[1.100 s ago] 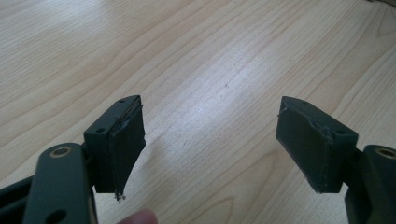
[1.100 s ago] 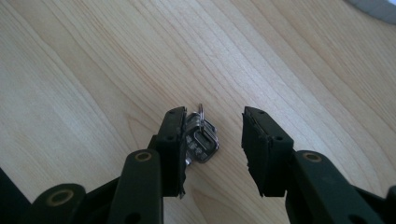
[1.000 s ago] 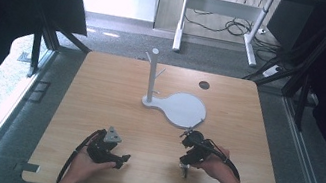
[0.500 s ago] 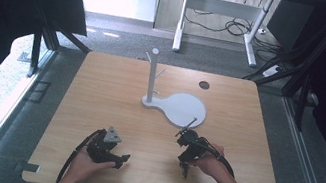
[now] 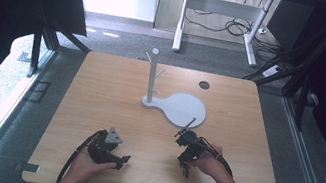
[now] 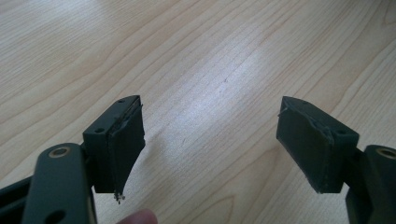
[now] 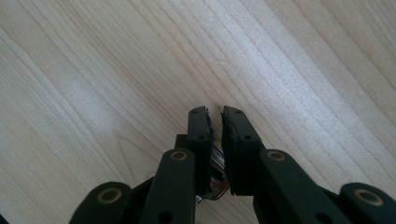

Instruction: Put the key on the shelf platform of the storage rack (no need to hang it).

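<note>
The left tool sat with its jaws spread wide and empty over the pale wooden table, while the right tool had its jaws drawn nearly together, with something small and shiny between them lower down that I could not identify. Beyond the right tool stood a white stand, a round flat base carrying an upright pegged post. It looked rigid and light, probably best gripped by the post.

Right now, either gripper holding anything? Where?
No. Left gripper: jaws wide apart over bare table. Right gripper: jaws nearly closed, nothing between them.
</note>
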